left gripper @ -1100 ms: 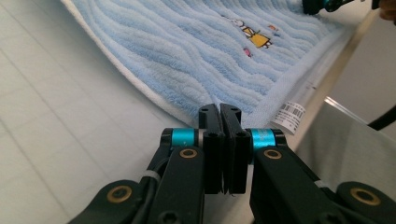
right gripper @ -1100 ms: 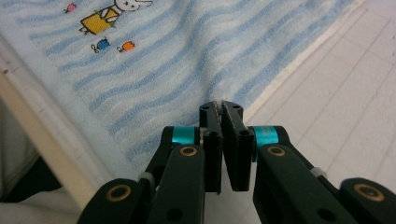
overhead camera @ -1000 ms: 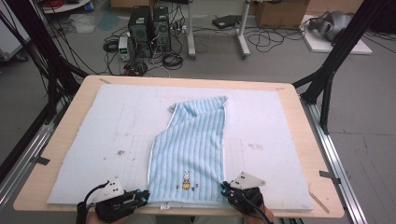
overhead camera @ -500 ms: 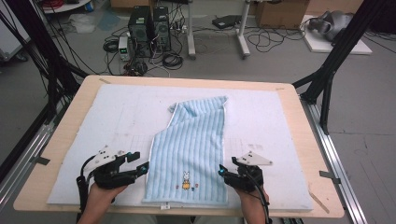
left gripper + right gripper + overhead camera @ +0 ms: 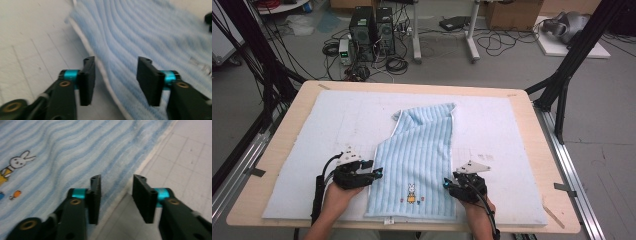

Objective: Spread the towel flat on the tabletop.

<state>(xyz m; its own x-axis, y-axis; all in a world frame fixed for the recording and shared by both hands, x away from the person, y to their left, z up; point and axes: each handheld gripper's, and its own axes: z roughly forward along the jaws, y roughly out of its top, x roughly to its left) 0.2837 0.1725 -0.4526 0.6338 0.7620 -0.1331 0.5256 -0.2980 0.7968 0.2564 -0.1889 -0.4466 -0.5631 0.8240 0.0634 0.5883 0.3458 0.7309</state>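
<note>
A light blue striped towel (image 5: 422, 150) with a small rabbit picture (image 5: 411, 192) lies folded lengthwise down the middle of the white mat (image 5: 512, 130). My left gripper (image 5: 374, 174) is at the towel's left edge, open, its jaws straddling the white hem (image 5: 106, 75). On the opposite side, my right gripper (image 5: 447, 184) is open too, with the hem (image 5: 130, 185) lying between its jaws. The rabbit (image 5: 18, 161) shows at the left of the right gripper view. Neither gripper holds anything.
The mat covers most of a wooden table (image 5: 287, 120). Black frame posts (image 5: 562, 80) stand at the table's right and left. Computer towers (image 5: 372, 25) and cables lie on the floor beyond the far edge.
Both grippers have moved forward from the near table edge along the towel's sides and closed in on its left and right edges.
</note>
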